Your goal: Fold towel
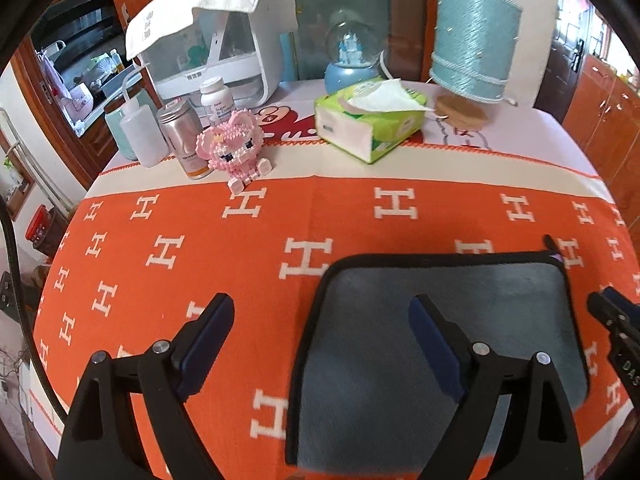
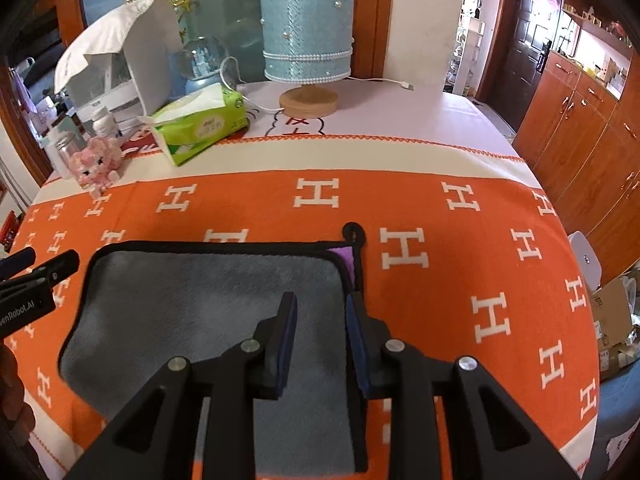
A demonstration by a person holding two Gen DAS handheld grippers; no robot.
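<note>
your left tongs hang wide open astride the towel's nine o'clock edge; your right tongs, part open, bracket its three o'clock edge. both look poised to pinch and fold it.

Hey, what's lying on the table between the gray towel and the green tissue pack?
Nothing but the orange H-patterned tablecloth and its cream border between the gray towel and the green tissue pack; both wrist views show that stretch bare.
</note>
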